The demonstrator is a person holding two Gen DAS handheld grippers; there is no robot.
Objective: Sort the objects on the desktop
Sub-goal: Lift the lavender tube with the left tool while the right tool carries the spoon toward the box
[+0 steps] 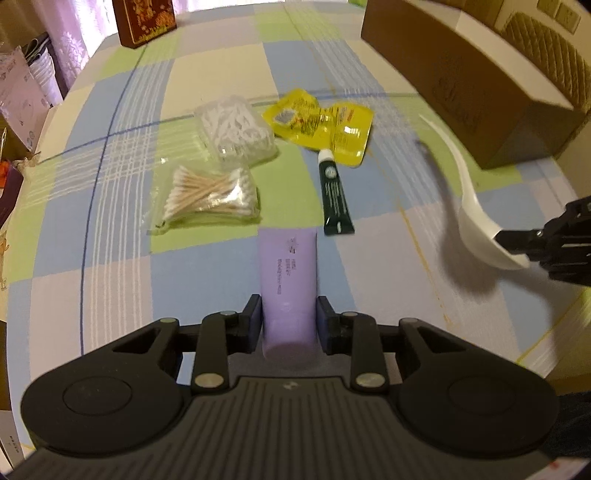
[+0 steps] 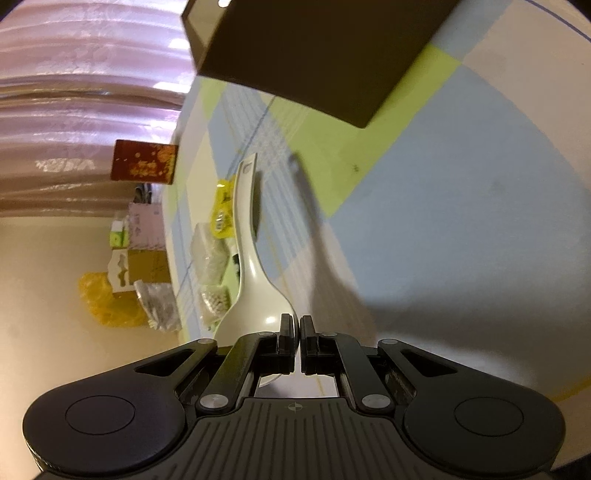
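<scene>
Between the left tool's [image 1: 289,320] pads sat a purple tube [image 1: 288,288], pinched near its capped end, its flat end pointing away toward the other items; whether it was lifted or resting on the bench [image 1: 110,280] could not be told. Off to that tool's right, the right tool [image 2: 298,334] was pressed together on the bowl rim of a white spoon [image 2: 246,236], which it held clear of the checked cloth, handle pointing away toward a brown box [image 1: 461,74] at the far right.

Just beyond the tube lay a dark green tube [image 1: 335,195], and touching its cap a yellow packet [image 1: 321,123]. Left of those were two clear bags of swabs: one with wooden sticks [image 1: 208,195] nearer, one all white [image 1: 236,129] behind it and almost touching the packet. A red box [image 1: 146,20] stood at the far edge, well apart from the rest.

Sorting looked partly done at best. The swab bags lay side by side and the tubes close to one another, which may be deliberate grouping. Two items were in the tools and not yet placed. The spoon seemed headed for the brown box or a spot near it, and the purple tube probably belonged beside the green one.
</scene>
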